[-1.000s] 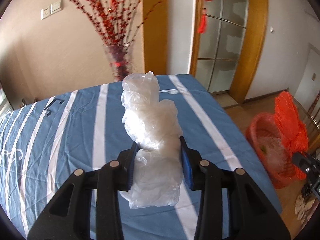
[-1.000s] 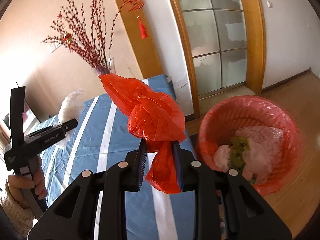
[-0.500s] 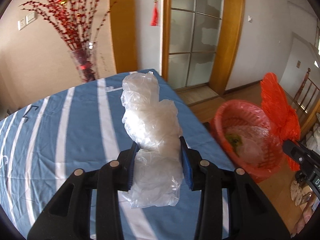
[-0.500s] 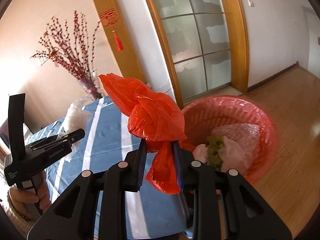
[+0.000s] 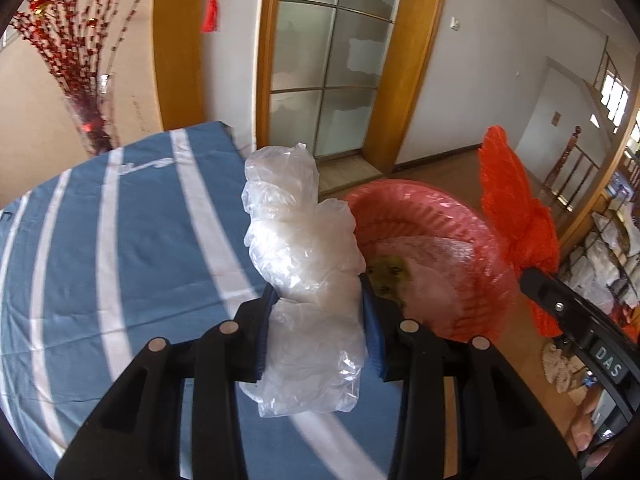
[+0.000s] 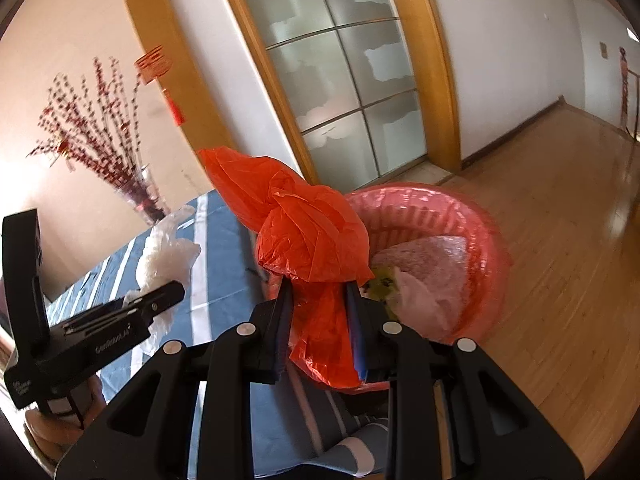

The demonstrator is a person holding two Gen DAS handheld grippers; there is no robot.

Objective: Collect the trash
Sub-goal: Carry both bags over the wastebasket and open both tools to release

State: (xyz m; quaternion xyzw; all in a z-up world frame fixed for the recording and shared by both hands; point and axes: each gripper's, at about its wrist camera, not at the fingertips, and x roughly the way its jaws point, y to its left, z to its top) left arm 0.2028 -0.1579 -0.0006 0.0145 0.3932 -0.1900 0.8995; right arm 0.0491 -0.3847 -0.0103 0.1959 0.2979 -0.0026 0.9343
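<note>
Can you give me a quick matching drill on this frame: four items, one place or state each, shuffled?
Items:
1. clear bag
2. red bag
3. basket
4. vase

Places or states:
A. on the wooden floor, trash inside
B. clamped in the right gripper
C. at the far end of the striped blue cloth
D. clamped in the left gripper

Pairs: 1-D, 2-B, 3-A, 4-C

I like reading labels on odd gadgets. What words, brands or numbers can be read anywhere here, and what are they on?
"DAS": on a small plate on the right tongs, seen from the left wrist.
White brand print on the side of the left tongs: too blurred to read.
Small white print low on that tool's handle: too small.
White script on the blue striped tablecloth: illegible.
</note>
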